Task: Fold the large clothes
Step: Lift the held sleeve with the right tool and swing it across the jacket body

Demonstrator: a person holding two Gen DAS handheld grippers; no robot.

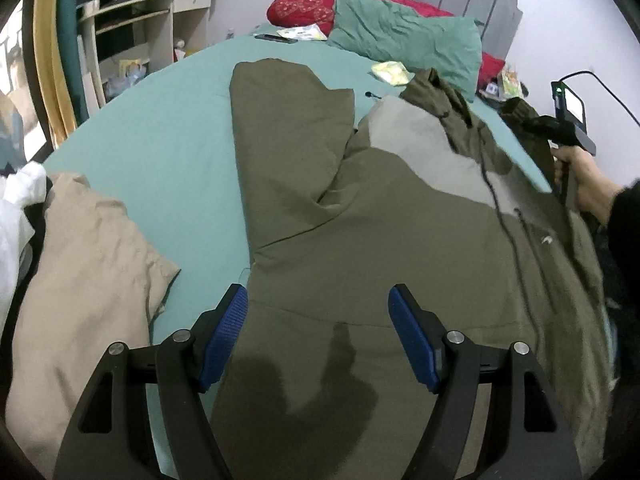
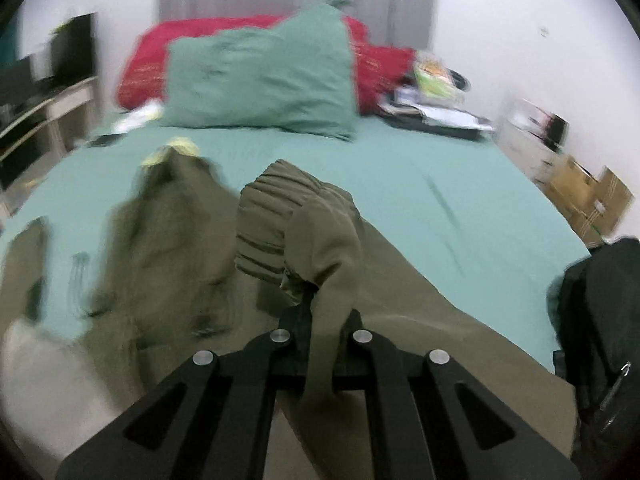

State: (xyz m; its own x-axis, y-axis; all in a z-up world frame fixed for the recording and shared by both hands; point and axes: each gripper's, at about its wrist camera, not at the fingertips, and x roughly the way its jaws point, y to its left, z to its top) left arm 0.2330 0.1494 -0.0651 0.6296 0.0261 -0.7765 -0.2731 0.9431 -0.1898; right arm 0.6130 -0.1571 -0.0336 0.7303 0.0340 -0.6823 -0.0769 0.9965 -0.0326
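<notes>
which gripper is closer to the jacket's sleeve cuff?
Right. The right gripper is shut on the sleeve just behind the cuff. The left gripper hovers open over the jacket's lower body, away from it.

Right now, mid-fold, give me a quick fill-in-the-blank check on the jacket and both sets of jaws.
1. The right gripper has its jaws shut on the jacket's ____.
2. The left gripper hangs over the jacket with its jaws ____.
3. The sheet under the jacket is ____ in colour.

Missing words: sleeve; open; green
</notes>
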